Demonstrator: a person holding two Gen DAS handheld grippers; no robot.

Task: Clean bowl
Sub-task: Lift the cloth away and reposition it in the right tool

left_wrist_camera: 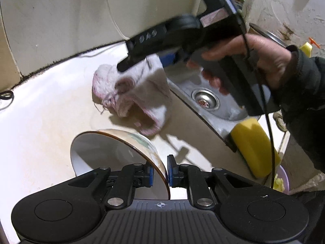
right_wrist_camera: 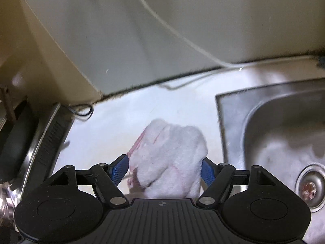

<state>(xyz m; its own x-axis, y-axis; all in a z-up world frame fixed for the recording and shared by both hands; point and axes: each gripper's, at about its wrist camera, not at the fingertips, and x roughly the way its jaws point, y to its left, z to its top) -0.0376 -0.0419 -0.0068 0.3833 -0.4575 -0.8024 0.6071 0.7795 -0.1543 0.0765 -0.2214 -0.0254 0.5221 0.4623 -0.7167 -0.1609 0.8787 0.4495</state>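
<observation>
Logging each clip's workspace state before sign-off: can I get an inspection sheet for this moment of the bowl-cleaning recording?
Surface: pale stained countertop, beside a steel sink.
Job's things: bowl tilted on edge; white-pink cloth crumpled on the counter.
Clutter: yellow sponge at the sink's edge; yellow bottle behind.
Grippers: left gripper shut on the bowl's rim; right gripper open, straddling the cloth.
Cables: thin black wire by the wall.
Surroundings: tiled wall, grimy seam.
</observation>
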